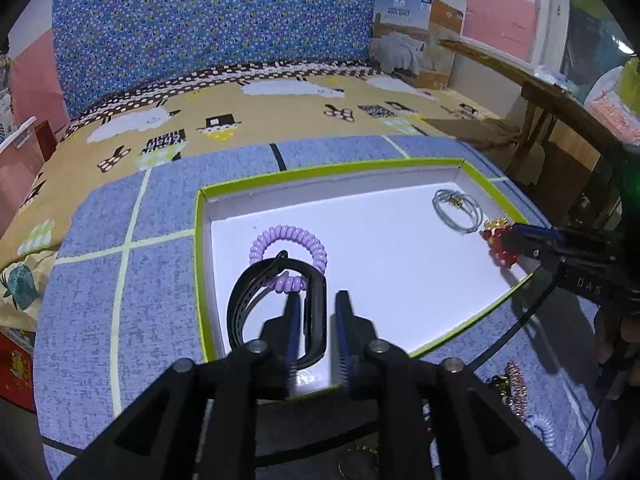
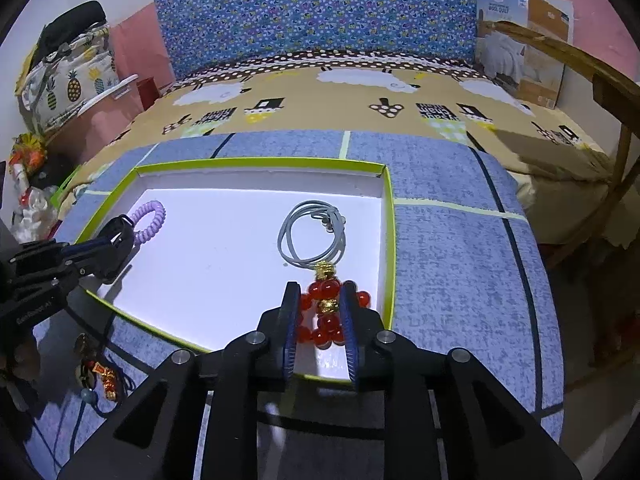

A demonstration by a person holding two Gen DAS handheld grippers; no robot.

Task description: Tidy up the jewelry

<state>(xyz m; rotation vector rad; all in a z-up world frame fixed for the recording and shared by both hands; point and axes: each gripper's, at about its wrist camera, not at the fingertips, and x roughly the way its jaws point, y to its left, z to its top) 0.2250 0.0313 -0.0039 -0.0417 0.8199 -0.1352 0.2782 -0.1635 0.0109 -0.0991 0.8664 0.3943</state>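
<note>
Two hand-held grippers reach into a shallow white tray [image 1: 400, 168] with a lime-green rim, set on a blue patterned cloth [image 1: 120, 280] over a table. In the left wrist view, the left gripper [image 1: 316, 304] sits low in the frame at the tray's near left corner, its fingers apart around one side of a black band [image 1: 240, 300], the pads not pressing on it; a lilac coil tie [image 1: 288, 240] lies partly under that band. In the right wrist view, the right gripper [image 2: 320, 300] sits at the lower centre, near the tray's right wall, its fingers apart on either side of a red bead bracelet [image 2: 328, 320] with gold beads, which lies on the tray floor. Just above the bracelet lies a coiled grey cord [image 2: 312, 232]. More trinkets [image 2: 100, 376] lie on the cloth outside the tray, at the lower left of that view. A bed [image 2: 320, 100] with a sheep-print cover fills the background.
</note>
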